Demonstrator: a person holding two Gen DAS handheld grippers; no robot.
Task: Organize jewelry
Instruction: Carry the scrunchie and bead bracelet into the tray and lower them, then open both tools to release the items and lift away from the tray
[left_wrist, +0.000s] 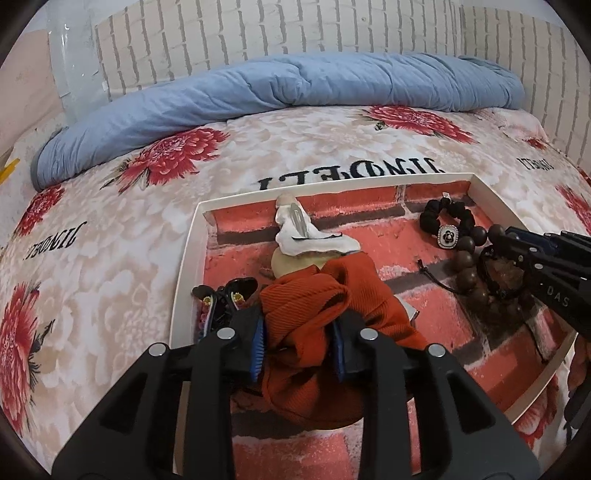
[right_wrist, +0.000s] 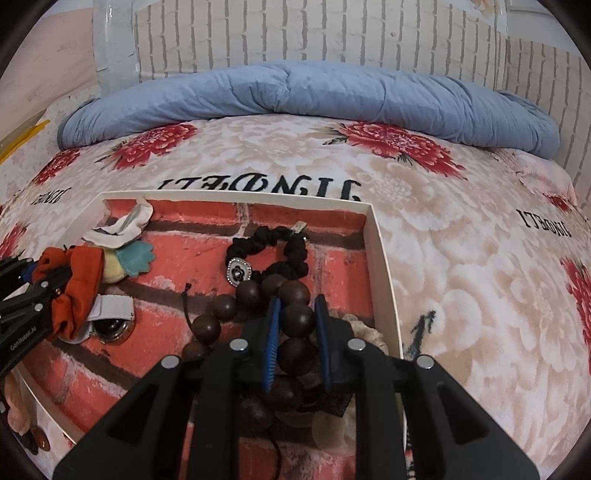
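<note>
Left wrist view. You have the left gripper low over the near-left part of the white tray, tilted down, its blue pads closed on a fold of the orange scrunchie. The cloth bunches between the pads and trails under the fingers. Just left of it lies a black hair claw; beyond it, a white hair clip piece on the brick-print tray floor. The right gripper enters from the right edge over the wooden bead bracelet.

Right wrist view. Your right gripper points down into the tray's far-right area, near its right wall. Its pads are clamped on one bead of the bracelet, with the rest of the string curling left and back beneath the fingers. The black scrunchie with a flower charm rests just beyond, touching the beads.

Progress, judged: all pieces seen are already inside the tray but loosely heaped, with no clear grouping. Both items in hand are not yet placed, so sorting looks mid-way at best.
</note>
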